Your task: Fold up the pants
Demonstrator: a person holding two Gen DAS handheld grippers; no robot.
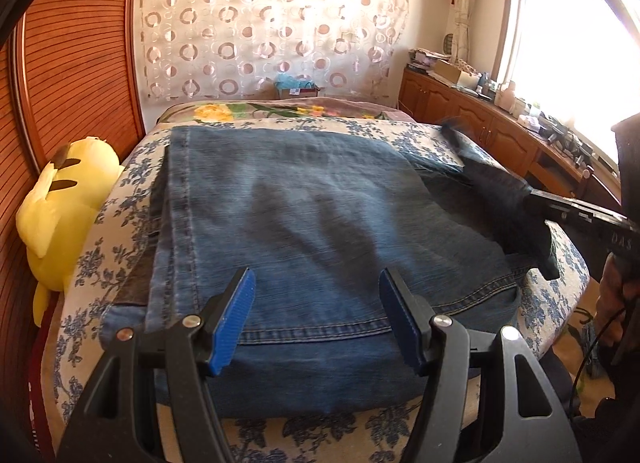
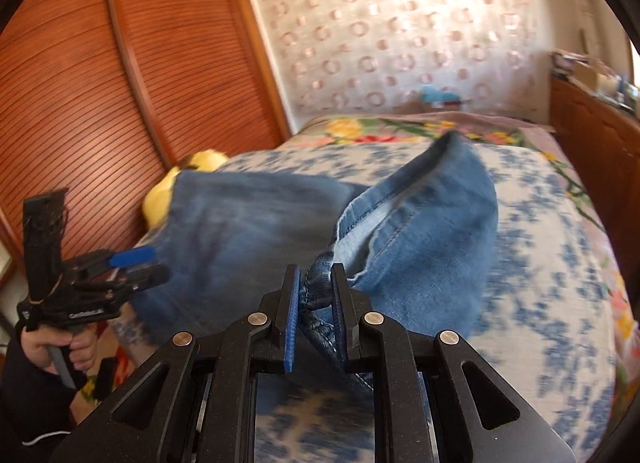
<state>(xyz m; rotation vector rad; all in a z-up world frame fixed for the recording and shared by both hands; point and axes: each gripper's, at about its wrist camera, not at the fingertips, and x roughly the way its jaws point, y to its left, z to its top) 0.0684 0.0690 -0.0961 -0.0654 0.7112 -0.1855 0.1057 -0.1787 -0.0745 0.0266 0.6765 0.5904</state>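
On the floral bedspread lie the jeans, spread flat below our left gripper, whose blue pads stand wide apart with nothing between them. At 3 o'clock, our right gripper pinches a lifted denim edge; a yellow plush sits at 9 o'clock.

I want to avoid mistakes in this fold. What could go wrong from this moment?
1. The right claw pinches only a thin seam edge of the jeans, so the lifted part could slip out.
2. The left claw is open above the jeans and holds nothing, so pulling may drag the folded stack out of line.
3. The jeans lie close to the near edge of the bed and could slide off it.
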